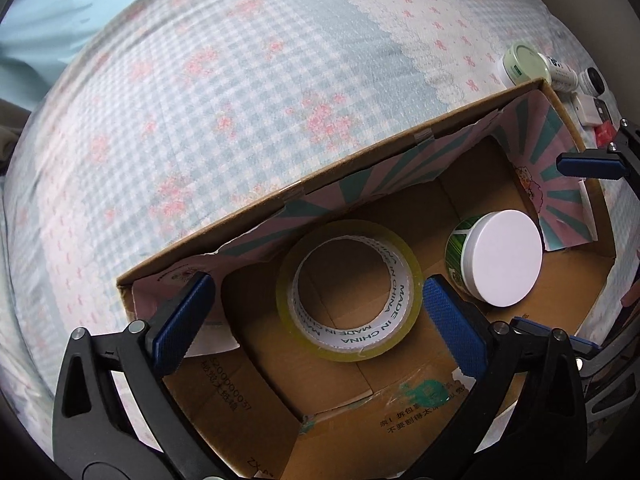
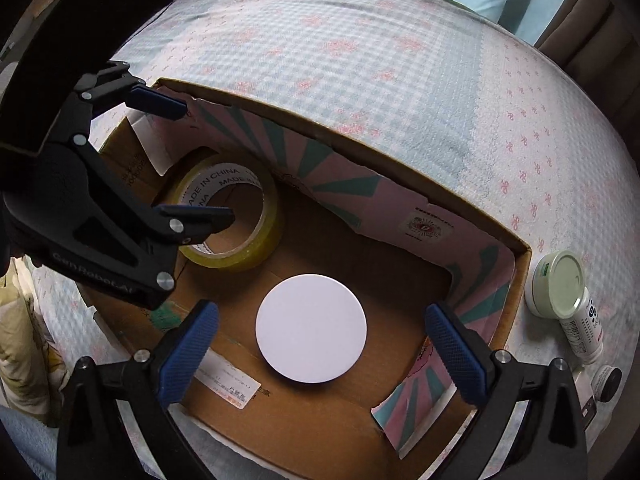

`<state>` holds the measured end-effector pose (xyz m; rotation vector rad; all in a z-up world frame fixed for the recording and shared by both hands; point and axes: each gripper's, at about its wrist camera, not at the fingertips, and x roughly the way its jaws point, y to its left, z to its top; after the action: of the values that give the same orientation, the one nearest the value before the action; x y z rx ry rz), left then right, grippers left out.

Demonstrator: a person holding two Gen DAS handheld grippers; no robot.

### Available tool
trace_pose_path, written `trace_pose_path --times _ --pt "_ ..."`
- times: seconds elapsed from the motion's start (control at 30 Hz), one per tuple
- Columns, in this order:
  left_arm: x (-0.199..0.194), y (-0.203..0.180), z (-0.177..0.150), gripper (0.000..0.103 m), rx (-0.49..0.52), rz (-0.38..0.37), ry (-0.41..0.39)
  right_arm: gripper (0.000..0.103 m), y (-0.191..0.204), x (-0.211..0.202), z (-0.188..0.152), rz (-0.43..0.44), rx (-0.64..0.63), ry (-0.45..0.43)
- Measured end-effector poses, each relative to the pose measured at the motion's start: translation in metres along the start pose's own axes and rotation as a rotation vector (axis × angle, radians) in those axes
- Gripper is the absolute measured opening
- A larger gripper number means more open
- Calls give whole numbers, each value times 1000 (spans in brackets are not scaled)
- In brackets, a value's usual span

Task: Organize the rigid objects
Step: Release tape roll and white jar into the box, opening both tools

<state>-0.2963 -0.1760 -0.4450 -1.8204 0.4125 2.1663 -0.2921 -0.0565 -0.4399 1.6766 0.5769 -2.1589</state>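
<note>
At the centre of both views a cardboard box (image 2: 520, 276) is seen on the patterned bedcover (image 1: 240, 100), and 2 things are already lying on its floor: 1 tape roll (image 1: 350, 288) at lower centre of the left view and 1 white-lidded tub (image 2: 311, 328) at lower centre of the right view.

The left gripper (image 1: 314, 320) is held spread above the tape roll with nothing between its blue pads (image 1: 180, 328). The right gripper (image 2: 322, 350) is likewise spread wide over the tub, not touching it.

Outside the box, at the right edge of both views, at least 4 loose items are counted — 1 pale green jar (image 2: 558, 284), 1 small white bottle (image 2: 582, 332), 1 dark-capped container (image 2: 608, 380) and 1 white block (image 1: 588, 110). A red item beside them is too small to identify.

The jar is judged stiff and light, with a smooth lid that may slip; it would best be taken across its side wall. The bottle, lying on its side and liable to roll, would be gripped across its body.
</note>
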Motion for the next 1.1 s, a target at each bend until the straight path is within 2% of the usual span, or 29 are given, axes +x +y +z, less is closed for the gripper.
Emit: trace_pose_path --times 0.37,0.6,0.77,0.9,0.97,1.1 --pt "-38 16 -4 103 -34 -4 -51 103 6 -24 0 -50 -2 -7" --pt "-79 22 -22 103 -88 -17 -119 103 13 -56 -4 -117 27 -46" --pt "-127 26 -44 103 -144 -14 -201 103 27 -90 -11 -196 20 -57" --pt "-161 22 -60 103 -170 -8 -247 103 27 -118 -16 -216 78 -74" --pt "-175 18 -68 103 -187 -28 -264 103 26 -133 -22 -228 110 -82" --pt "-197 7 -79 103 -218 -48 -290 103 17 -170 -41 -233 230 -142"
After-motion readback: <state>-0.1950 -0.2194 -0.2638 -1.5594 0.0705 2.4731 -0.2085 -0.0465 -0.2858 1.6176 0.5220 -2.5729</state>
